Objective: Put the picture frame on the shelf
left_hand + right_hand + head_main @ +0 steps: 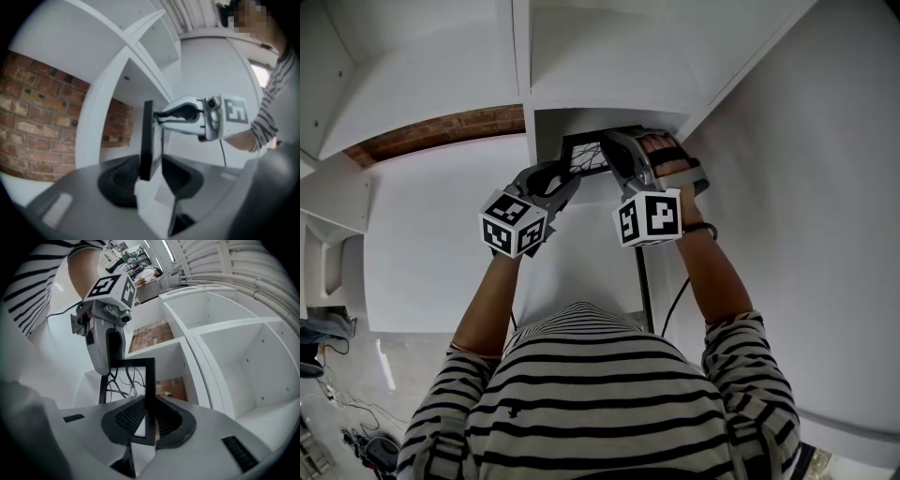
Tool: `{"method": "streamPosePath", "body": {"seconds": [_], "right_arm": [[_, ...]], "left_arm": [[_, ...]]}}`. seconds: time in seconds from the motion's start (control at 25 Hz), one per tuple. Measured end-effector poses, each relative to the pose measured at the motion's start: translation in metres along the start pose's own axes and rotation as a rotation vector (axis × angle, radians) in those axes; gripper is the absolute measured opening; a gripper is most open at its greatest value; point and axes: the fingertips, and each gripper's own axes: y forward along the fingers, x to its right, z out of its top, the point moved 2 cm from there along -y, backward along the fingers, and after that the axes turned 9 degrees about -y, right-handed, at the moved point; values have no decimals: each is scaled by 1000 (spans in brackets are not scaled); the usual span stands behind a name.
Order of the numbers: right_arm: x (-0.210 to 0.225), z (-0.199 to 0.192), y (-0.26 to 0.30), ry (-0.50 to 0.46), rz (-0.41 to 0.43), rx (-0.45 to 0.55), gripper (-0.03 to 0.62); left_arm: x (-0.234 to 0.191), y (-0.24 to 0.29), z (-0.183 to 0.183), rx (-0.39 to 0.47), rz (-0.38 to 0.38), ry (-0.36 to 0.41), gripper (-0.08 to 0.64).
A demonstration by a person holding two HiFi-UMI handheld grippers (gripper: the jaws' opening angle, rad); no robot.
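Observation:
The picture frame [577, 142] is black, with a print of dark curving lines, and stands upright inside an open compartment of the white shelf unit [609, 114]. My right gripper [147, 420] is shut on the frame's right upright [150, 390], with both ribbed pads against it. My left gripper [152, 176] reaches in from the frame's left side. Its jaws stand apart around the frame's edge [146, 140], with a white gap beside the right pad, so it is open. In the head view the left gripper [565, 184] and right gripper [617, 142] sit close together at the compartment's mouth.
A red brick wall [33, 117] shows through the open-backed compartment to the left [441, 131]. White dividers and further empty compartments [243, 357] rise to the right. A thin black cable [645, 291] hangs below the right gripper. Cables lie on the floor at lower left [356, 436].

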Motion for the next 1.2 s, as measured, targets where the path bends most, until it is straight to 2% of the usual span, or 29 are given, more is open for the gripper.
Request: {"method": "streamPosePath", "body": {"seconds": [0.36,0.48,0.68,0.88,1.2], "right_arm": [[-2,-9,35,33,-24,-4,61],[1,-17,44,37,-35,-28,61],[0,-29,68,20,-64,-87,61],[-9,-32,93,6,-90,-118,61],[-13,-41,119,-40,-120,-168,61]], "left_arm": [[-25,-11,-14,-22,78,-29,137],[-28,-12,-20,-41,82,-37,137],[-18,-4,-30,-71,28,-34,133],[-5,6,-34,-86,-36,-29,97],[0,10,-35,-91,-69,-31,39]]}}
